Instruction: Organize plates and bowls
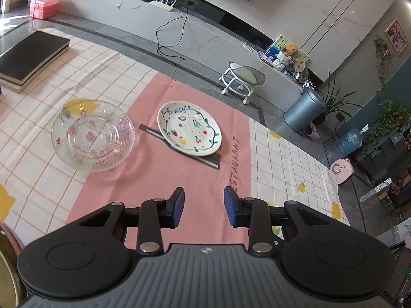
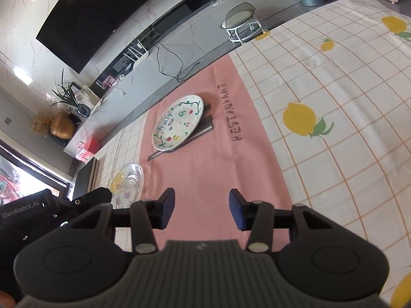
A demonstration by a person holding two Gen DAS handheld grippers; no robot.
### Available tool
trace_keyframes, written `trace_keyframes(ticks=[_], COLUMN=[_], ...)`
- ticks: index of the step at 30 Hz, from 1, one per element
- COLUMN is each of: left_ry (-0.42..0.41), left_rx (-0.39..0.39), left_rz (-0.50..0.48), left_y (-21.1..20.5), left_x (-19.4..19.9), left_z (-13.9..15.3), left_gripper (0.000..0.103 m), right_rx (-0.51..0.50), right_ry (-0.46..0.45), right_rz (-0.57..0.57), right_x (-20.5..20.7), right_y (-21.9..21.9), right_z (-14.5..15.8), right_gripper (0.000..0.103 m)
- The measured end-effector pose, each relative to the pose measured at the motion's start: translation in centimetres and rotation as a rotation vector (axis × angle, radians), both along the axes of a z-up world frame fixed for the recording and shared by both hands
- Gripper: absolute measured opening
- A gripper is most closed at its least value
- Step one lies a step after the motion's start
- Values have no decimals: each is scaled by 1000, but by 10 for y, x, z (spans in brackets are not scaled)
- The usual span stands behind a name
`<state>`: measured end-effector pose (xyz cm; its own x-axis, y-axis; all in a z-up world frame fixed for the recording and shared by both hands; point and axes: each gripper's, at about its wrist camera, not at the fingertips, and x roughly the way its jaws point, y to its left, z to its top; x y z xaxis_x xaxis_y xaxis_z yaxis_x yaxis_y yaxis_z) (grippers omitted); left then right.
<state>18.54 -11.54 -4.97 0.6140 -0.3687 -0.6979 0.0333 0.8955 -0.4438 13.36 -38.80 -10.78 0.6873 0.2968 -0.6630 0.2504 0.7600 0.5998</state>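
1. Bench point(image 1: 282, 154): covered by a white grid-pattern cloth printed with yellow lemons. The fabric lies flat with slight creases.
2. Pink runner point(image 1: 195, 169): a smooth matte strip laid across the cloth, lettered "RESTAURANT" along one edge and printed with a dark knife-shaped graphic.
3. Black books point(image 1: 30, 56): two flat hard-cover volumes stacked at the far left of the bench, well apart from the dishes.
4. Glass plate point(image 1: 93, 136): round, clear, ribbed and beaded, with small coloured flower motifs. It rests half on the cloth and half on the left edge of the pink runner, over a printed lemon.
5. Ceramic plate point(image 1: 189, 128): round, shallow, glossy white, hand-painted with a green vine border, small fruits and the word "fruity". It sits on the pink runner, partly covering the knife graphic, to the right of the glass plate and not touching it.
6. Left gripper point(image 1: 204, 206): black linkage arms with blue pads. Jaws stand moderately apart with nothing between them, above bare runner, short of both plates.
7. Right gripper point(image 2: 203, 209): same construction. Jaws moderately apart and empty, above the runner. Nothing stands between either gripper and the plates.
8. Beyond the bench: a white wheeled stool point(image 1: 242, 77) and a grey cylindrical bin point(image 1: 305, 111) on the floor.
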Motion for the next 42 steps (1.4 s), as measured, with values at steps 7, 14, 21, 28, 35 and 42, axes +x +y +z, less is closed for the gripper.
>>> trace_keyframes(ticks=[7,14,21,28,35,42], left_ry=[-6,-5,58,154,191,184], left_rx=[18,113,133,91,47,11], left_rz=[-126,-216,-259,-202,-180,-183], left_y=[-4,4,17,32,34,38], left_x=[53,119,178,219,236,242], left_z=[1,-6,-41,-82,-101,-110], left_gripper=[38,38,38,38,38,38], right_rx=[1,26,138,193,207,221], right_ry=[-18,-7,24,70,87,89], right_rz=[25,32,-4,-23,-49,-51], right_x=[44,90,132,163,182,187], right_y=[5,4,-7,-13,-23,-22], right_z=[-7,-29,-62,-89,-101,-107], right_gripper=[47,47,45,35,32,30])
